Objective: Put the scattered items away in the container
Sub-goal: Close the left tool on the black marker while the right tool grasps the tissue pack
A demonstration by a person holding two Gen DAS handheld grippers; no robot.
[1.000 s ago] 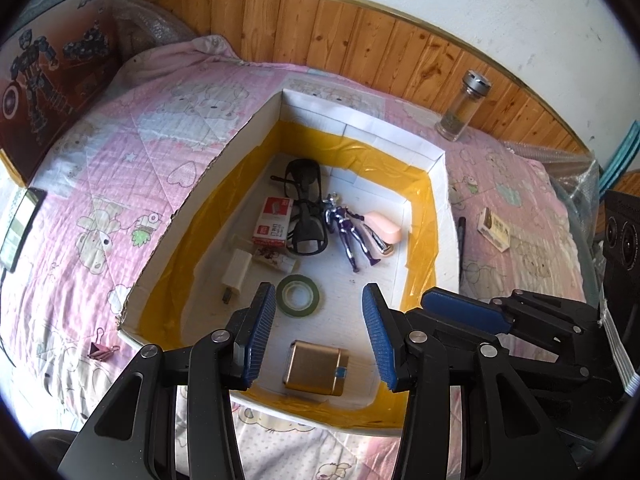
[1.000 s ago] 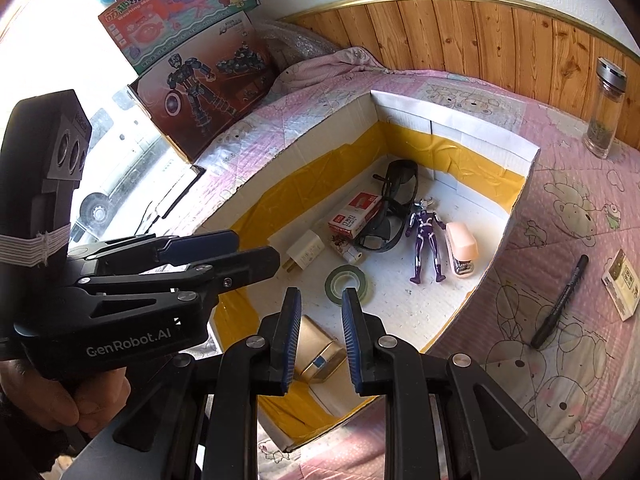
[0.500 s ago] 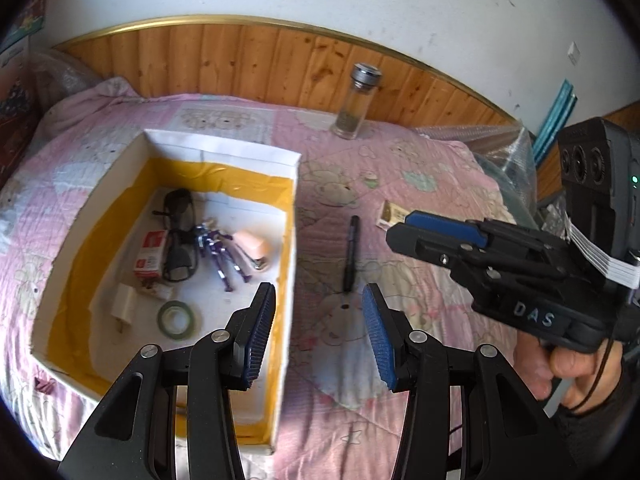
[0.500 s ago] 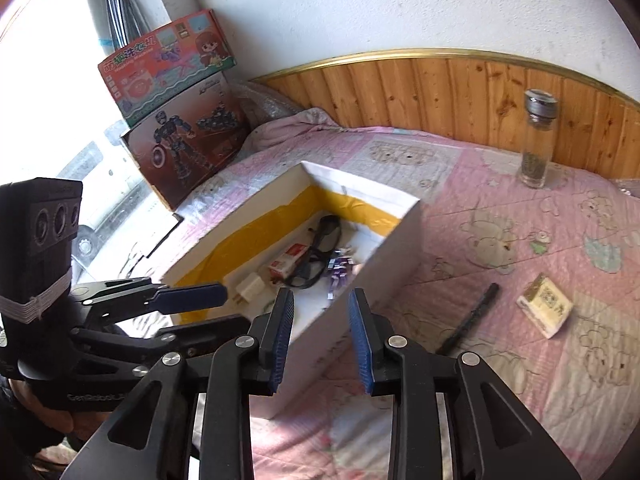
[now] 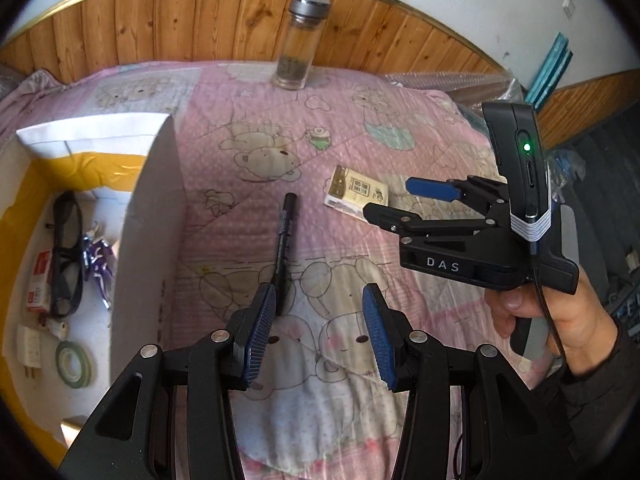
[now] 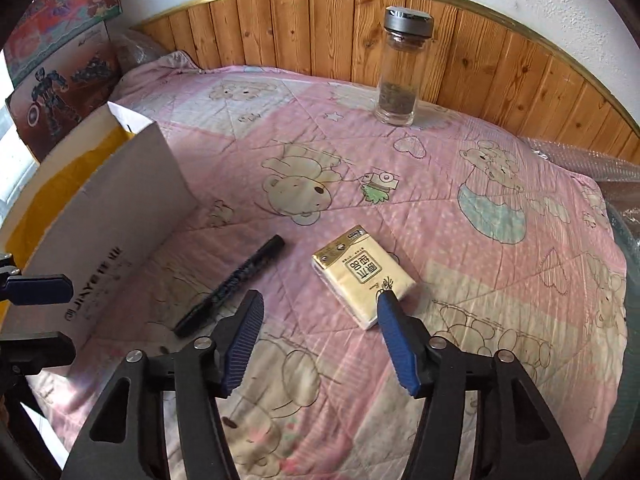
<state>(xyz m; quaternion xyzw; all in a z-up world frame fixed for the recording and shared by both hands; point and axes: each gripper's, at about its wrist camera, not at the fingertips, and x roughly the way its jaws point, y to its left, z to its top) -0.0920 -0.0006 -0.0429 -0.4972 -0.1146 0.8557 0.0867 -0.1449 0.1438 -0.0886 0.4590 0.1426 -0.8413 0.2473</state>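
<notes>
Two strays, pen (image 6: pixel 231 286) beside tissue pack (image 6: pixel 362 275).

box (image 5: pixel 152 216) near wall hides part of its contents; gold tin (image 5: pixel 72 426) cut off by left gripper (image 5: pixel 316 334) arm; pen (image 5: pixel 285 240) near tip behind left pad; tissue pack (image 6: pixel 362 276) corner behind right gripper (image 6: pixel 320 340) finger; toy boxes (image 6: pixel 60 40) cropped at far left

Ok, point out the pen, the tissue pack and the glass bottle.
pen (image 6: pixel 236 282): right wrist view, middle of its barrel.
tissue pack (image 6: pixel 362 276): right wrist view, printed top face.
glass bottle (image 6: pixel 398 80): right wrist view, clear body.
</notes>
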